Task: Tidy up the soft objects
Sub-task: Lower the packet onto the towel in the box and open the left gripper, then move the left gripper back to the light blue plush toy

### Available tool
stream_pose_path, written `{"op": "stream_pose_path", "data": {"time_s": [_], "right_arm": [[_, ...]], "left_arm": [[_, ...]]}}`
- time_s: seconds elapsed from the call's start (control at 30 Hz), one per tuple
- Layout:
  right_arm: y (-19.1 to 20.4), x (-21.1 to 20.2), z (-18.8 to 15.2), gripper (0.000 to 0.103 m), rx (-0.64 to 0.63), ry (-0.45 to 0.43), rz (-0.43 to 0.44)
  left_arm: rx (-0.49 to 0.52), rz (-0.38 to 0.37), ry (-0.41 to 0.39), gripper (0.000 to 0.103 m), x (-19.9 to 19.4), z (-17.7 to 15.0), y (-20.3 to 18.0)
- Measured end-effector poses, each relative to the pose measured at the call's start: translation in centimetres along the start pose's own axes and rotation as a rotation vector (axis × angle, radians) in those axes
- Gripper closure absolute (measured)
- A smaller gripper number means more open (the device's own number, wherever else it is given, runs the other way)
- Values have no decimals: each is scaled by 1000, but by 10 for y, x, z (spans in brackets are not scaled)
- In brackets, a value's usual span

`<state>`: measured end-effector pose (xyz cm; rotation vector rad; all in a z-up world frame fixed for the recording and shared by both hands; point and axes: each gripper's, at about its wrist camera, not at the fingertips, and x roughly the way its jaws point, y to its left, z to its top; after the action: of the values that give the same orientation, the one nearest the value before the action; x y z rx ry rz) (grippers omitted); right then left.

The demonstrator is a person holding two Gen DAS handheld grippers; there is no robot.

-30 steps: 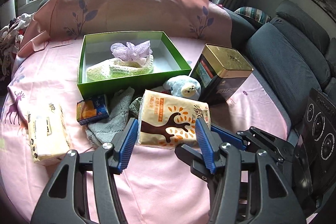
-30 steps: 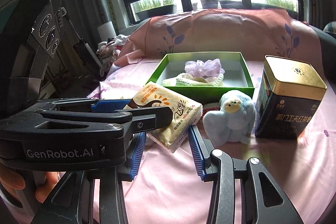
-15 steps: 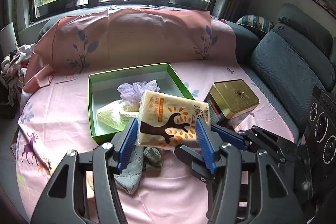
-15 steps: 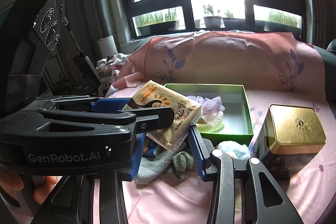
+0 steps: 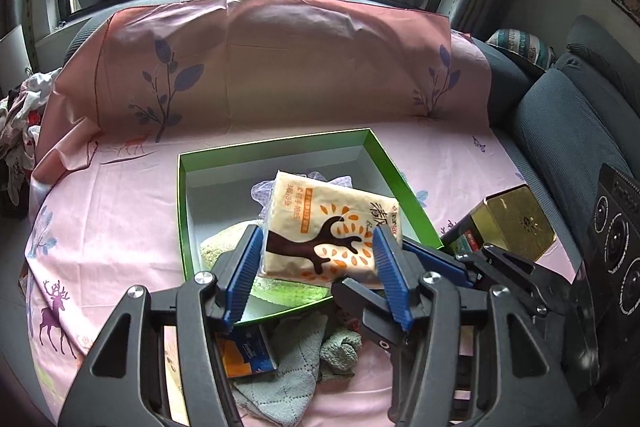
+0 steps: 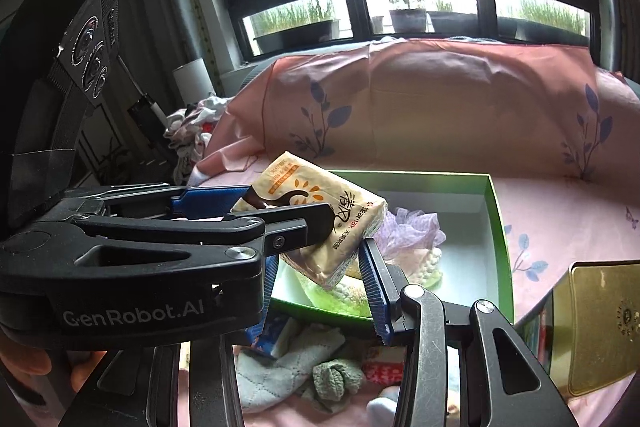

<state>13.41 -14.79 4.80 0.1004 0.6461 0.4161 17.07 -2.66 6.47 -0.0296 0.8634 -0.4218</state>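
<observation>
A cream tissue pack point(image 5: 328, 227) with a brown tree print hangs in the air over the near part of the green box point(image 5: 184, 211). My left gripper point(image 5: 316, 233) is shut on its long sides. My right gripper point(image 6: 320, 259) is shut on the pack's point(image 6: 316, 211) near corner, coming in from the right. The left gripper's black arm point(image 6: 240, 223) crosses the right wrist view. Inside the box point(image 6: 500, 239) lie a purple mesh pouf point(image 6: 412, 227) and a cream-green knitted piece point(image 5: 224, 243), partly hidden under the pack.
A gold-lidded tin point(image 5: 516, 223) stands right of the box. In front of the box lie a grey cloth point(image 5: 288, 367), a rolled green sock point(image 6: 336, 379) and a blue-orange packet point(image 5: 244, 351). A grey sofa point(image 5: 560, 115) borders the pink sheet on the right.
Both grippers carried the tissue pack up off the pink sheet and forward until it hangs over the green box. The plush toy and the other tissue pack dropped out of view.
</observation>
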Motion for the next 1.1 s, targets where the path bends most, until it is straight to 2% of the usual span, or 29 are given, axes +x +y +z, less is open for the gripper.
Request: {"op": "stream_pose_path", "data": {"time_s": [0.37,0.63,0.67,0.77,0.9,1.0,1.1], "right_arm": [[-30,71,-16,59,50,156,-9],[-37,96,-23,59,56,228,-52],[-37,95,-24,59,50,235,-65],[-36,85,-25,58,39,227,-91],[-39,51,-26,47,52,168,-79],[-44,20,-33,47,72,129,-76],[-51,-10,-45,44,98,102,-76]], "left_arm": [[-74,8,133,47,79,-6,25],[-106,30,176,46,103,-10,29],[-108,35,176,42,103,-11,28],[-113,61,165,19,97,-9,29],[-105,65,144,17,78,-10,31],[-81,89,120,17,60,-15,29],[-78,67,116,16,45,-22,26]]}}
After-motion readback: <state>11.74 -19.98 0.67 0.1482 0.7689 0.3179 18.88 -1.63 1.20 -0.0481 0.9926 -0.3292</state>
